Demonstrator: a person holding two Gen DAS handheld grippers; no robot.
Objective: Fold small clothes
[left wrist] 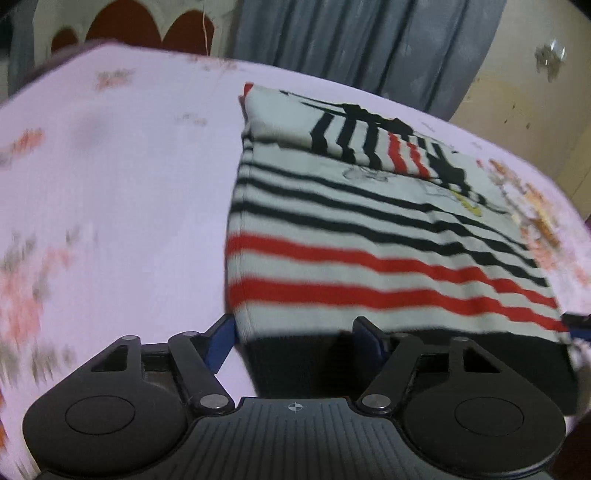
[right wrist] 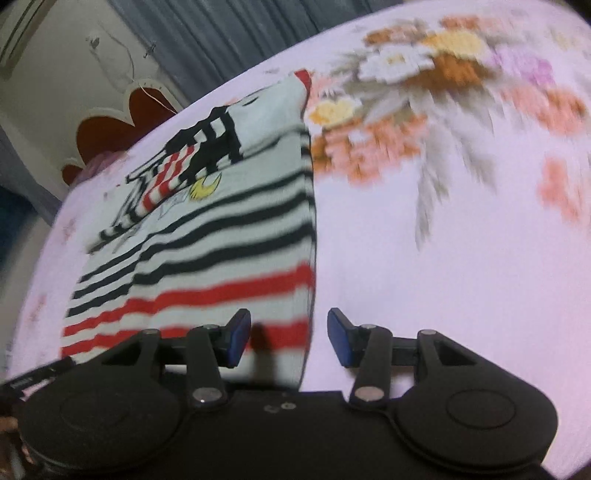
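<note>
A small white shirt with black and red stripes and a dark hem lies flat, sleeves folded in, on a pink floral bedsheet. My left gripper is open, its blue fingers straddling the shirt's near left hem corner. In the right wrist view the same shirt lies left of centre. My right gripper is open, its fingers straddling the shirt's near right hem corner; the left pad is over the cloth and the right pad over the sheet.
The bed's far edge meets grey curtains and a cream wall with red scalloped cutouts. A large orange and white flower print lies right of the shirt. The sheet spreads to both sides.
</note>
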